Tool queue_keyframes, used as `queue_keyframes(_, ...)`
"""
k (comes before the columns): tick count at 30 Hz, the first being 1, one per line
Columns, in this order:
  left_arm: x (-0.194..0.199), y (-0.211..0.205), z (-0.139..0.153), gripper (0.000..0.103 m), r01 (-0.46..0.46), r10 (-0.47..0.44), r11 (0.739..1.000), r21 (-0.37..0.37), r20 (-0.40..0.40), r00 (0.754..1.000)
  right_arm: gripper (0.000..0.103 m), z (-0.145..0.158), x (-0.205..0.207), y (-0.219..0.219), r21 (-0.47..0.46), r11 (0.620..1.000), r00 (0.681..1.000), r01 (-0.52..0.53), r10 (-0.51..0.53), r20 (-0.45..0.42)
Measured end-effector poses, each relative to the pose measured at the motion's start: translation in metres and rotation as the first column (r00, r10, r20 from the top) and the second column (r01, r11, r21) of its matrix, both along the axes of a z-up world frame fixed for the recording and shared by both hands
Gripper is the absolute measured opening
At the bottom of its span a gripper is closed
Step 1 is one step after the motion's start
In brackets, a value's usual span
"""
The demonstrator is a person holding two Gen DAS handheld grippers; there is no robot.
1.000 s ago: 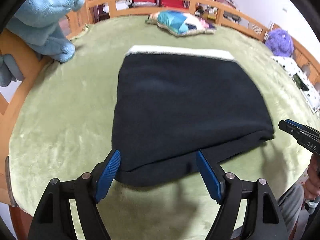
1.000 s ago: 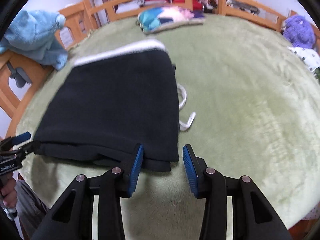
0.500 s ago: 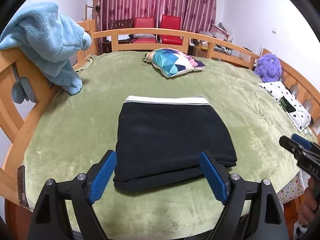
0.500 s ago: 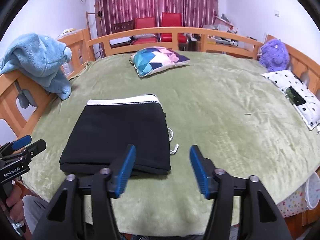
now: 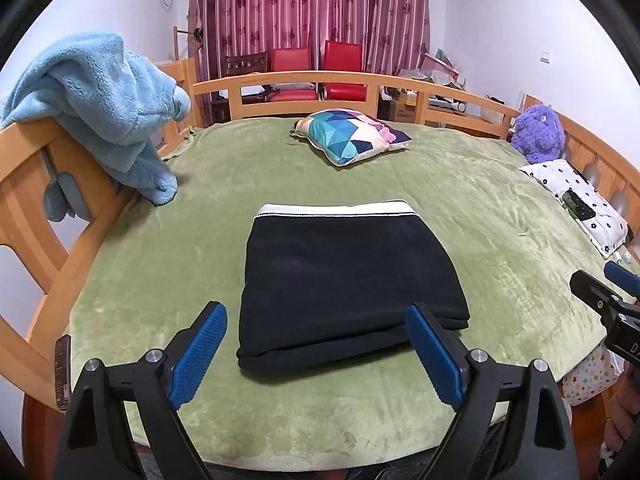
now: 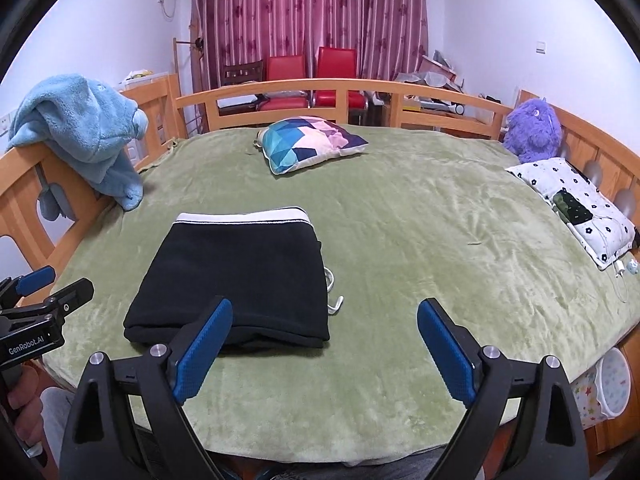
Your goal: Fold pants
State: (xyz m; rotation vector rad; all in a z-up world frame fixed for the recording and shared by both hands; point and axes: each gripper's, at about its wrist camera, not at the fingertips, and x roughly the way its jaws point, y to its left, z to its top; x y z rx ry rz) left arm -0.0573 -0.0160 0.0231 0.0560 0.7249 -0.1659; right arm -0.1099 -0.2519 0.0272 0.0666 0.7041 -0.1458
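A blue fleece (image 5: 100, 104) hangs over the wooden rail (image 5: 24, 168) at the left edge of the bed (image 5: 500, 240). A dark phone-like slab (image 5: 63, 372) rests on the rail near the left corner; what it is I cannot tell.

The pants (image 5: 344, 280) lie folded into a compact black rectangle on the green blanket, nearer the front-left part of the bed, white waistband (image 5: 336, 210) at the far edge and the thick fold facing the cameras. A white cord (image 6: 334, 292) pokes out beside their right edge. Behind them sits a patterned pillow (image 5: 352, 140). Farther right, a purple plush (image 5: 538, 134) leans by the rail, with a dotted white cushion (image 5: 580, 208) in front of it carrying a dark flat thing too small to identify. Below the bed's right corner stands a white bin (image 6: 612, 380); its contents are hidden.

The left gripper (image 5: 316, 354) hovers level above the near bed edge, its fingers (image 5: 198, 360) spread wide with nothing between them, framing the front fold of the pants without touching. The right gripper (image 6: 326, 350) is held level beside it, to the right, fingers (image 6: 446, 354) also wide apart and empty, its left finger overlapping the pants' front corner in view. Each gripper shows at the edge of the other's camera.
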Motion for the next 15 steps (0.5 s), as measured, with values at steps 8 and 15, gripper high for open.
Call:
queue_keyframes(8, -0.0033, -0.0020, 0.0019, 0.091, -0.002, 0.002, 1.000, 0.006, 0.003, 1.000, 0.093, 0.0024, -0.0059, -0.0059, 0.015, 1.000, 1.000, 0.009, -0.009, 0.009)
queue_keyframes(15, -0.0034, 0.0023, 0.0068, 0.091, 0.001, -0.001, 1.000, 0.010, 0.008, 1.000, 0.093, 0.0040, -0.0091, -0.0080, 0.018, 1.000, 1.000, 0.009, -0.009, 0.016)
